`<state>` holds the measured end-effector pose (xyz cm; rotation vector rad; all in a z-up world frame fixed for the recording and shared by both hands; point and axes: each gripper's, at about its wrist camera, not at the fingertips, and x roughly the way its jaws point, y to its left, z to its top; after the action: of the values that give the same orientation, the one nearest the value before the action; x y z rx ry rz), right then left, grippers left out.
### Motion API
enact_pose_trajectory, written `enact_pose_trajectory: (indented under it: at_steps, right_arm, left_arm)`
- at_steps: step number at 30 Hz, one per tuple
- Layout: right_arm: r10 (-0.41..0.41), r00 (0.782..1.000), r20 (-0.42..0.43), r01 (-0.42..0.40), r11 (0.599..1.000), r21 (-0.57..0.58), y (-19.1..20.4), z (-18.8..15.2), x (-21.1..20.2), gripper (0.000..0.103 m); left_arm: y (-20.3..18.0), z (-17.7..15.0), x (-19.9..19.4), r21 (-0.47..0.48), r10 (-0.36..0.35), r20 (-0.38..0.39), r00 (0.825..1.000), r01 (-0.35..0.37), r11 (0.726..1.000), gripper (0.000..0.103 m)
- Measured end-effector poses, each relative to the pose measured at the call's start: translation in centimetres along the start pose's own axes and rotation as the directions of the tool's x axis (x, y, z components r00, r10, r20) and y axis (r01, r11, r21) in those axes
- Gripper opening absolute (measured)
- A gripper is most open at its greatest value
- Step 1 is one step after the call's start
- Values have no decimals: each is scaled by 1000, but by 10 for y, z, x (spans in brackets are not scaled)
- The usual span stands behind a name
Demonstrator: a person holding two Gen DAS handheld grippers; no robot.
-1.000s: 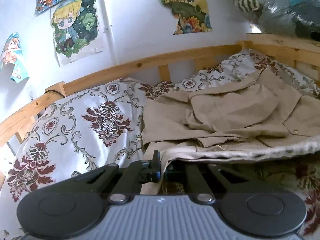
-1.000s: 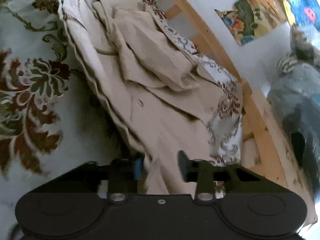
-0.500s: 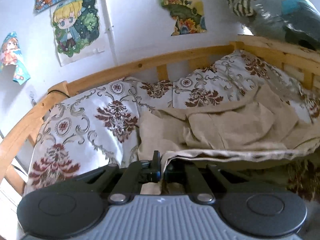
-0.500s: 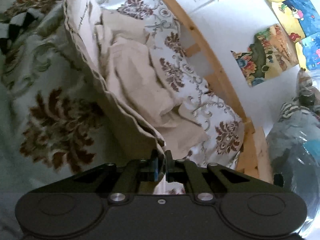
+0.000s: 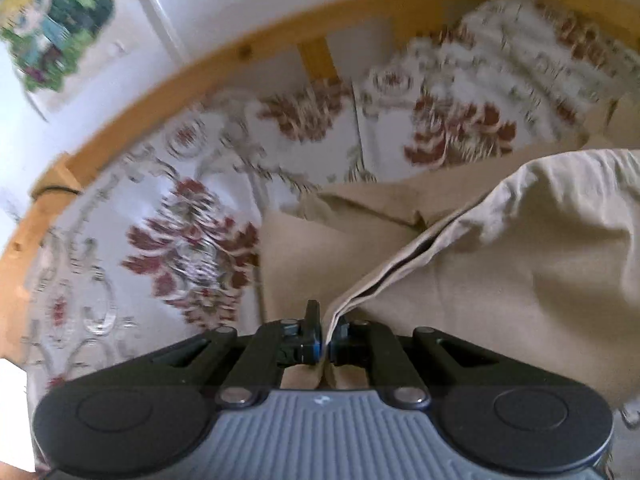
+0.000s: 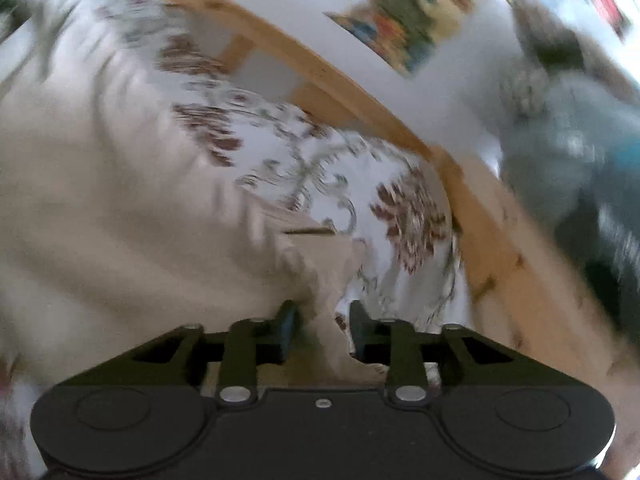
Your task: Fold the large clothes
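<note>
Two sets of tongs work a large beige cotton garment (image 5: 500,264) across a bed dressed in a white sheet with maroon floral print (image 5: 188,240), inside a curved pale wooden bed frame (image 5: 224,60). The left tongs (image 5: 327,340) are closed tight on a doubled hem of the garment, the layered edge running up and to the right from the pinch point. The right tongs (image 6: 323,332) stand partly open, with a narrow tail of the beige cloth (image 6: 328,280) hanging between the two fingers; neither finger appears to press on it, though motion blur makes it hard to be sure. The garment lies bunched in the near half of the bed, draped toward the right in the left wrist view and toward the left in the right wrist view, with bare sheet showing on the far side by the frame. A cartoon poster (image 5: 52,28) hangs on the white wall at far left, and a blurred grey-blue bundle (image 6: 580,140) sits beyond the frame at right.

The step in hand looks like carrying one edge of the garment over to make a fold, one corner gripped and the other apparently just let go or about to be taken. The next move likely calls for the left tongs to lay their hem flat and in line with the opposite edge before opening, so the layers do not slide apart.
</note>
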<state>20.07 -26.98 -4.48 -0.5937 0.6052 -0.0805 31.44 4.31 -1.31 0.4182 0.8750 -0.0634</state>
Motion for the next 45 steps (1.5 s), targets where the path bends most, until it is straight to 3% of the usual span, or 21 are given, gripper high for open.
enact_pose_trajectory:
  at_steps: [1, 2, 5, 9, 13, 18, 21, 23, 26, 28, 29, 31, 33, 36, 40, 43, 45]
  right_arm:
    - [-2, 1000, -5, 2, 999, 47, 1, -1, 7, 41]
    - [-3, 1000, -2, 3, 997, 79, 3, -2, 10, 57]
    - [2, 998, 66, -11, 990, 142, 1, -8, 1, 85]
    - [-14, 982, 190, -37, 964, 264, -12, -29, -30, 102]
    - [-56, 986, 160, -1, 940, 340, -28, -39, -32, 102]
    - [-83, 991, 106, 16, 853, 522, -50, -58, -18, 100]
    - [-60, 998, 33, 34, 852, 522, -44, -73, 4, 97]
    - [-37, 999, -25, 45, 875, 483, -34, -81, 23, 96]
    - [-58, 998, -31, 65, 903, 425, -18, -86, 35, 99]
    - [-69, 997, -29, 75, 915, 397, -14, -83, 36, 99]
    - [-70, 997, -25, 74, 914, 399, -13, -83, 35, 99]
    - [-61, 998, -15, 61, 911, 408, -14, -84, 33, 99]
    - [-57, 998, -13, 57, 909, 413, -15, -85, 32, 100]
    - [-62, 998, -2, 58, 904, 424, -17, -85, 32, 100]
    - [-68, 998, 13, 56, 909, 414, -15, -83, 29, 101]
    - [-70, 997, 32, 51, 913, 404, -11, -81, 27, 102]
    - [-71, 997, 40, 50, 918, 394, -9, -80, 26, 102]
  left_arm:
    - [-4, 0, 10, 8, -2, -18, 1000, 2, 1000, 5]
    - [-7, -1, 20, 18, -3, -37, 999, 4, 1000, 5]
    - [-11, -8, 36, 32, -11, -63, 998, 13, 999, 6]
    - [-7, -14, 43, 31, -19, -66, 998, 21, 999, 6]
    - [4, -9, 42, 4, -24, -75, 997, 25, 1000, 6]
    - [6, -3, 47, -2, -11, -103, 995, 11, 1000, 7]
    - [0, -7, 54, 29, 4, -110, 994, -1, 1000, 9]
    - [1, -9, 59, 20, -16, -126, 992, 19, 1000, 11]
    - [17, -9, 51, -54, -48, -104, 993, 43, 998, 31]
    - [34, -10, 39, -113, -48, -70, 996, 40, 993, 62]
    - [45, -11, 31, -142, -53, -42, 998, 47, 989, 69]
    - [66, -15, 15, -201, -66, 18, 998, 68, 977, 94]
    - [87, -22, -1, -267, -56, 75, 996, 74, 961, 103]
    - [112, -43, -15, -339, -55, 123, 991, 94, 936, 103]
    - [122, -73, -11, -419, -115, 87, 990, 141, 897, 101]
    - [111, -85, -3, -420, -130, 66, 989, 146, 896, 94]
    - [96, -90, 5, -397, -96, 28, 995, 99, 913, 89]
